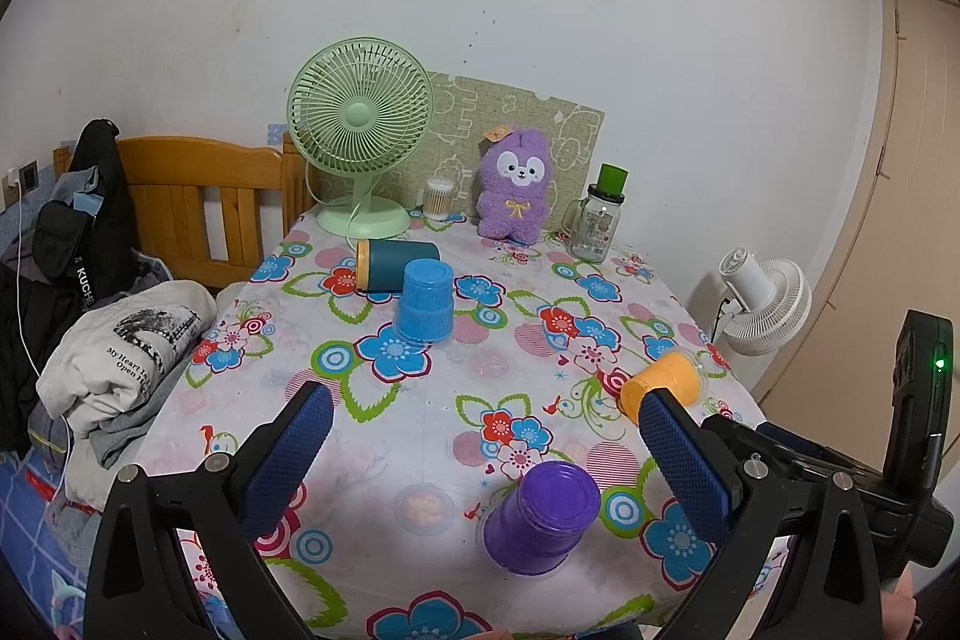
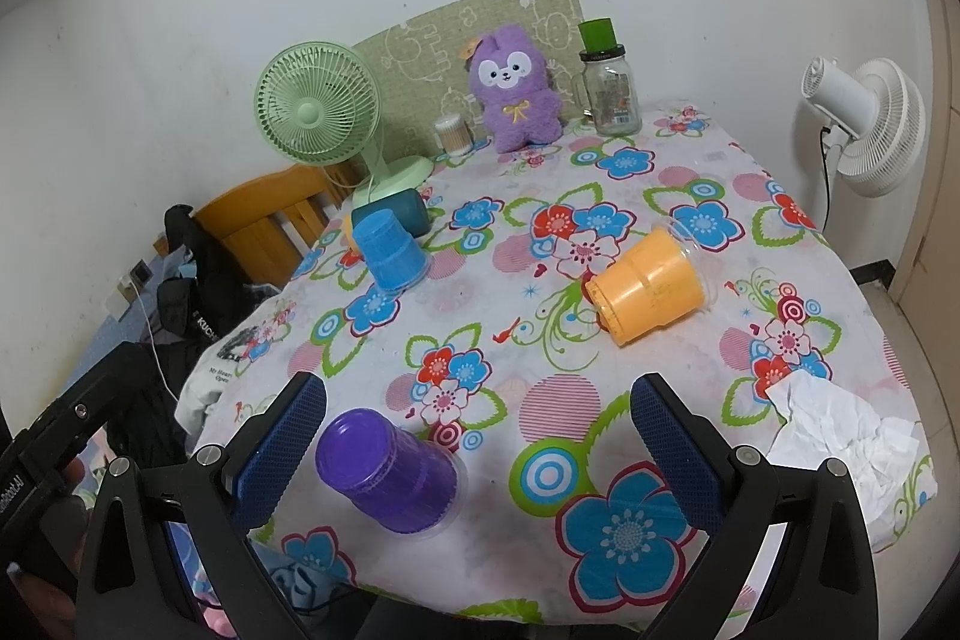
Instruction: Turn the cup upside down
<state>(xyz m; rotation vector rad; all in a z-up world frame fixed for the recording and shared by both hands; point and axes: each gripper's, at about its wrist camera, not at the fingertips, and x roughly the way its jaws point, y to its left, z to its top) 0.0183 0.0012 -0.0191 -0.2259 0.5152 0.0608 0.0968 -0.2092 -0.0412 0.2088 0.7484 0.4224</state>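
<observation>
Two cups done: we saw the purple cup (image 2: 390, 472) and blue cup (image 2: 390, 250) mouth-down on the surface (image 2: 600, 400)
Left to flip: orange cup (image 2: 651, 287), on its side, we judged
Left gripper (image 1: 480, 454): wide open, empty
Right gripper (image 2: 480, 436): wide open, empty

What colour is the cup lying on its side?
Orange cup, clearest in the right wrist view.
</observation>
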